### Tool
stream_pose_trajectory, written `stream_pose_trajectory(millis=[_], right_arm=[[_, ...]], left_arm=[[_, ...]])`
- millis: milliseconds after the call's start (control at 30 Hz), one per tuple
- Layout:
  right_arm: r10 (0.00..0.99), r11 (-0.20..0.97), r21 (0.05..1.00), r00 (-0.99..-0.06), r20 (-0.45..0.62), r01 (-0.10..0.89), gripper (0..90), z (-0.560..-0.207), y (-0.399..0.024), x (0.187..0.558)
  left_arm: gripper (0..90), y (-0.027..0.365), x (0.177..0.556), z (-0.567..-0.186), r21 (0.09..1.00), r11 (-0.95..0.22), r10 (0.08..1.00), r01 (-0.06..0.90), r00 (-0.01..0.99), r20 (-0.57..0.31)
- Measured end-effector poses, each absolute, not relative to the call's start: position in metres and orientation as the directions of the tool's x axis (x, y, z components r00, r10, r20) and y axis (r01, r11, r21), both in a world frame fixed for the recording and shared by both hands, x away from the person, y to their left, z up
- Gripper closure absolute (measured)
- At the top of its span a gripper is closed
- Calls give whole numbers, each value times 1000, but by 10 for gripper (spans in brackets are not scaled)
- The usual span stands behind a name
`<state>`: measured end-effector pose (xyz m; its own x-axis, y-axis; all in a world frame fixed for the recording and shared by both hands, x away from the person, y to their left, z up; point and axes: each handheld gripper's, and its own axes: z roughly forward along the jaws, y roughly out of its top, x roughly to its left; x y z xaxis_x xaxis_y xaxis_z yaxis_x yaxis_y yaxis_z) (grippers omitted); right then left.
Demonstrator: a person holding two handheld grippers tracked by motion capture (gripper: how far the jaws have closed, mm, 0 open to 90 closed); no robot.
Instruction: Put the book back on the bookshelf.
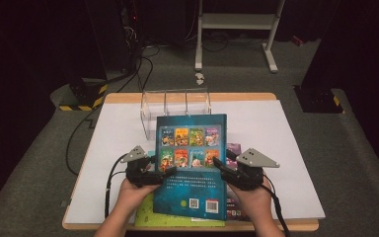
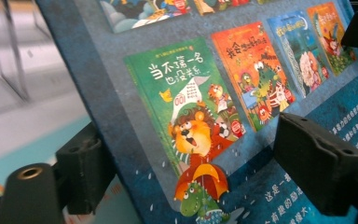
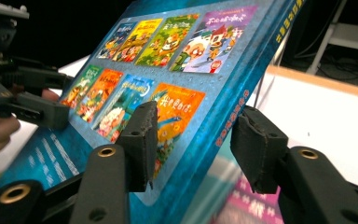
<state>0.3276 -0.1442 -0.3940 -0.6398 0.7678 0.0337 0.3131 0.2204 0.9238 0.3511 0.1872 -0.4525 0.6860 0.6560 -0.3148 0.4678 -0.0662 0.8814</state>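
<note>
Blue book (image 1: 191,168) held tilted above table (image 1: 286,148), in front of clear rack (image 1: 176,104); left tongs (image 1: 165,173) clamped on its left edge, right tongs (image 1: 220,165) on its spine.

The book (image 1: 192,165) sits at the table's (image 1: 286,148) centre toward six o'clock, over other books (image 1: 234,207). A clear rack (image 1: 175,103) stands at its twelve, the left gripper (image 1: 165,173) at nine, the right gripper (image 1: 222,165) at three.

Picture book (image 1: 192,168): glossy card cover, smooth. Gripper pads (image 3: 142,140): matt black, rough-edged. Rack (image 1: 175,106) at 12 o'clock: clear plastic. Table (image 1: 276,128): matt white top, wooden edge.
</note>
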Motion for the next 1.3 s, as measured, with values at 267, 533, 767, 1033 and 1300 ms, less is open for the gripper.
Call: stream_pose_trajectory(millis=[267,533,767,1033,1300], right_arm=[[772,186,958,-636,-4,219,560,-367,-136,324],[774,187,974,-629,-67,127,593,-348,-130,314],[768,175,983,-633,-100,57,616,-336,-125,302],[711,168,985,-697,-92,40,500,-342,-120,295],[627,206,969,-779,-21,139,440,-364,-118,321]], left_arm=[[270,192,346,-431,939,-13,682,343,690,-243],[335,196,336,-420,971,36,714,236,673,-190],[426,202,320,-418,990,69,748,124,651,-134],[422,213,307,-425,997,51,767,66,636,-81],[422,222,302,-428,996,56,769,68,633,-87]])
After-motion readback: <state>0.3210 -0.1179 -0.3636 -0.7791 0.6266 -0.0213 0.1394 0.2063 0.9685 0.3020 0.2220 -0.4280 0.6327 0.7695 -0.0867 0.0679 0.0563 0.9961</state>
